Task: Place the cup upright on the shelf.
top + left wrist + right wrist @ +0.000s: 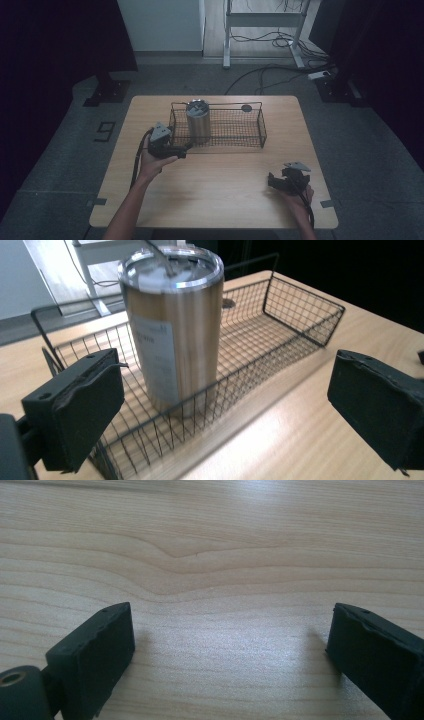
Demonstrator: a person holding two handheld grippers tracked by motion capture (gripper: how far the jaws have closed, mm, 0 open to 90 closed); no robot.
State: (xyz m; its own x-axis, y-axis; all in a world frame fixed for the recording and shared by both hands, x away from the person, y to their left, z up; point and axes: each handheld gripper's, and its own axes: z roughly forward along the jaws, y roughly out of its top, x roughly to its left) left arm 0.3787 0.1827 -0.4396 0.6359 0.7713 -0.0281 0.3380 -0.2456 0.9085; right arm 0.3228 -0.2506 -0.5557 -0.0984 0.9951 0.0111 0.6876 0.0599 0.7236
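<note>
the tall brushed-steel tumbler with a clear lid [172, 335] stands upright inside the left end of the black wire basket [295, 315]. the left gripper [181, 150] sits just outside the basket's near wall, jaws wide and empty. the right gripper [276, 181] rests well apart from the basket, jaws spread over bare wood table [210, 545], holding nothing.

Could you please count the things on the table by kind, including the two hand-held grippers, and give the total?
Metal cups: 1
Wire baskets: 1
Small dark discs: 1
Grippers: 2, left gripper and right gripper
Total: 5
</note>
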